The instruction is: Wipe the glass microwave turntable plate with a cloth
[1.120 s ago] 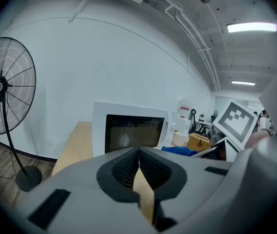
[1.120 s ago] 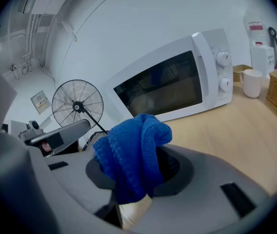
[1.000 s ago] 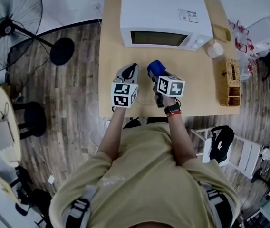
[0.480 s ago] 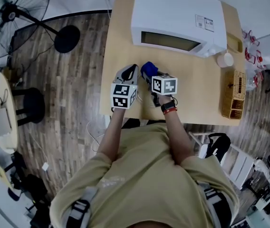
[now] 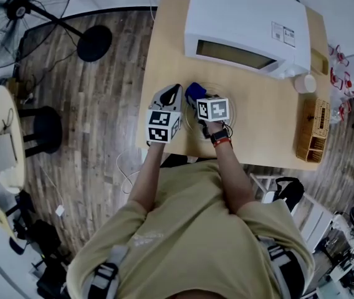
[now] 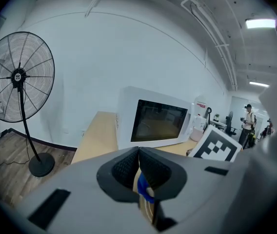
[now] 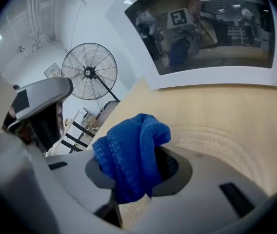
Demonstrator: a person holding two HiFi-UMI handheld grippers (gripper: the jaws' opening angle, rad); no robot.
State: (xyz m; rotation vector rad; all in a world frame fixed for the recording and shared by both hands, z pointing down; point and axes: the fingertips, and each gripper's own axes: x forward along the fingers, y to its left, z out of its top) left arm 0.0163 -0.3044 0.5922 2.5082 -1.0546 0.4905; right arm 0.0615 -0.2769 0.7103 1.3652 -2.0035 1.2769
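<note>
Seen from above, a person in a tan shirt stands at the near edge of a light wooden desk (image 5: 270, 126), holding a pair of tongs in each hand. The right tongs (image 5: 199, 99) pinch a bunched blue cloth (image 7: 128, 155) between their jaws and hold it down on a clear glass plate (image 7: 211, 141). The plate lies flat on the desk close to the near edge, a little left of the middle, in front of a white microwave (image 5: 245, 23) that sits along the far edge with its door shut. The cloth rests on the left part of the plate. The left tongs (image 5: 174, 89) are just beside the plate's left rim, with their dark jaws pressed together at the tips and nothing seen between them. A small wicker basket (image 5: 314, 129) stands by the desk's right edge. A large black floor fan (image 5: 15, 8) stands on the wooden floor, well off to the left of the desk.
</note>
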